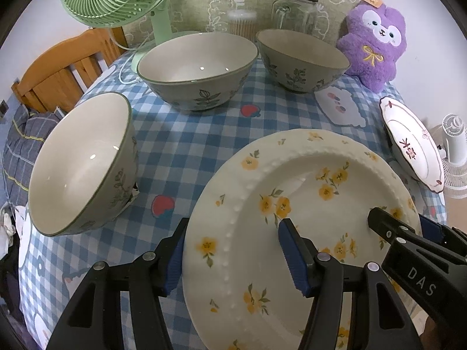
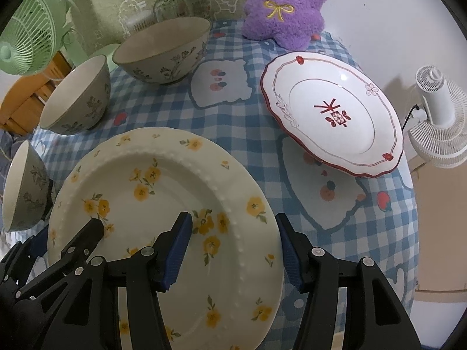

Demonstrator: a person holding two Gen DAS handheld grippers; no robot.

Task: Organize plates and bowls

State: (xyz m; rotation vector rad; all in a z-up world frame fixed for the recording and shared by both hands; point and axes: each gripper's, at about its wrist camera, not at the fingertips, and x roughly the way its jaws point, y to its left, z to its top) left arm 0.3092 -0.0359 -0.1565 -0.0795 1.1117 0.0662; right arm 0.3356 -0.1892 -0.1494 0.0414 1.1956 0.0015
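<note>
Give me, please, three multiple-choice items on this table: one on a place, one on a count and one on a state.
1. Where is the red-rimmed plate relative to the yellow-flowered plate?
A. On top of it
B. Beside it, towards the white fan
C. Under it

2. How many bowls are there?
A. Two
B. Three
C. Four

3. How do the bowls stand?
A. Stacked
B. Upside down
C. Unstacked, openings up

Answers:
1 B: it lies on its own patch of the checked cloth, on the fan's side.
2 B: three green-rimmed bowls show in the left wrist view.
3 C: each shows its own white inside.
</note>
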